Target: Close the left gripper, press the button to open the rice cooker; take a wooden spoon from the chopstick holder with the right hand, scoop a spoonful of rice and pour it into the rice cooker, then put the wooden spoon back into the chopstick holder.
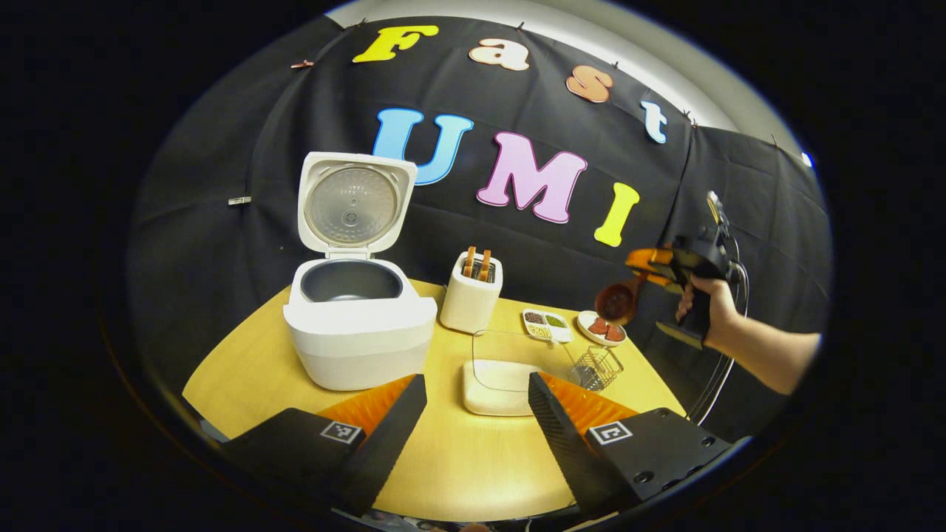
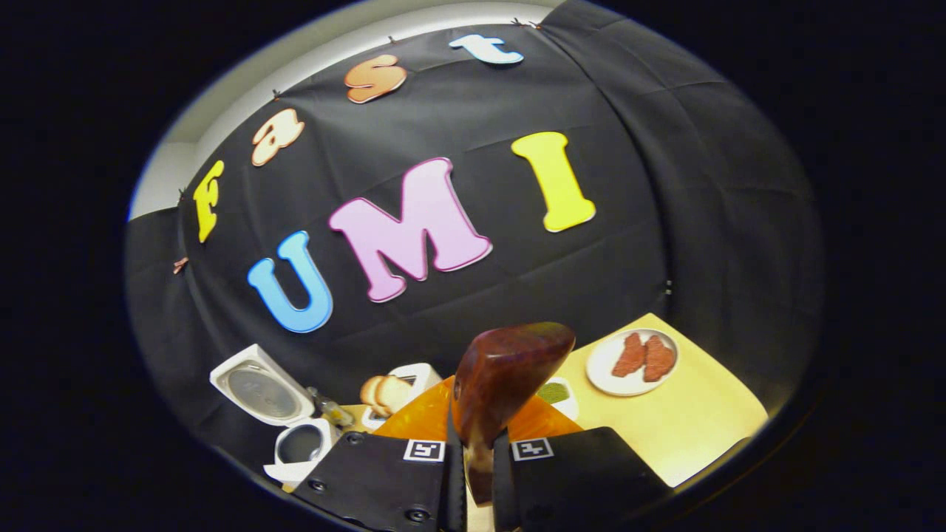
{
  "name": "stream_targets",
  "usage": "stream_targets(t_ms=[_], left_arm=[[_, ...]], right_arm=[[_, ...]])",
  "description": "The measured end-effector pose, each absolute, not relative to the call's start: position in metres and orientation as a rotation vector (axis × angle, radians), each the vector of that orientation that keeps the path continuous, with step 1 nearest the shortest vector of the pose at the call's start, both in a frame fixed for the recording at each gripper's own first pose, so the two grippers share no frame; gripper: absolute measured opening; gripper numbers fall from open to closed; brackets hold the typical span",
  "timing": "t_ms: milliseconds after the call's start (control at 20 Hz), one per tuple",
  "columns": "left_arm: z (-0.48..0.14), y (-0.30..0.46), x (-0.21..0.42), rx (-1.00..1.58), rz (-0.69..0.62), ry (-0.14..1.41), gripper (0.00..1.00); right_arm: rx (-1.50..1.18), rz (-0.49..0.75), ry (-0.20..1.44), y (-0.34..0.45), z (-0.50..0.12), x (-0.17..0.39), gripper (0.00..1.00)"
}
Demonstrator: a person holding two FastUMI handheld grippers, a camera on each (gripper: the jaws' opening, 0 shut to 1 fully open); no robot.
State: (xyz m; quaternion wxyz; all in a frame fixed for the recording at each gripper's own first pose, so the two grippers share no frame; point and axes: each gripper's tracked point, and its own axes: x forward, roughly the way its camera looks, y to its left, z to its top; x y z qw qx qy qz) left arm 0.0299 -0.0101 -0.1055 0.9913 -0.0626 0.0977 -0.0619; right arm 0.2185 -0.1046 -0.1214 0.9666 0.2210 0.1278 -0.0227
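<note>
With the right gripper (image 2: 479, 462) pinching the wooden spoon (image 2: 502, 384) above the desk's right edge, lower the bowl level toward the rice while the spread left gripper (image 1: 477, 414) stays clear of the open rice cooker (image 1: 358, 325).

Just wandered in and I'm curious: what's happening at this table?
A person is working with handheld tongs. The right tongs are shut on a wooden spoon, held up in the air off to the table's right side. The left tongs hang open near the table's edge. The rice cooker already stands with its lid up.
</note>
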Motion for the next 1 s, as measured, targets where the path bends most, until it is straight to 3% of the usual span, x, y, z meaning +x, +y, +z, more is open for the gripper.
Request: stream_targets(t_ms=[150,250,850,900,1000], left_arm=[[-0.092,-0.02,0.035,-0.133,-0.092,0.178,0.96],[-0.089,-0.022,0.04,-0.118,-0.062,0.175,0.96],[-0.071,0.004,0.048,-0.06,0.148,0.139,0.95],[-0.066,0.01,0.049,-0.054,0.166,0.132,0.96],[-0.052,0.021,0.051,-0.055,0.195,0.108,0.95]], right_arm=[[0.465,-0.089,0.312,-0.139,-0.157,0.216,0.14],[0.48,-0.111,0.342,-0.153,-0.181,0.216,0.18],[0.479,-0.097,0.546,-0.146,-0.301,0.22,0.19],[0.481,-0.1,0.557,-0.146,-0.306,0.22,0.15],[0.501,-0.103,0.581,-0.145,-0.31,0.216,0.24]])
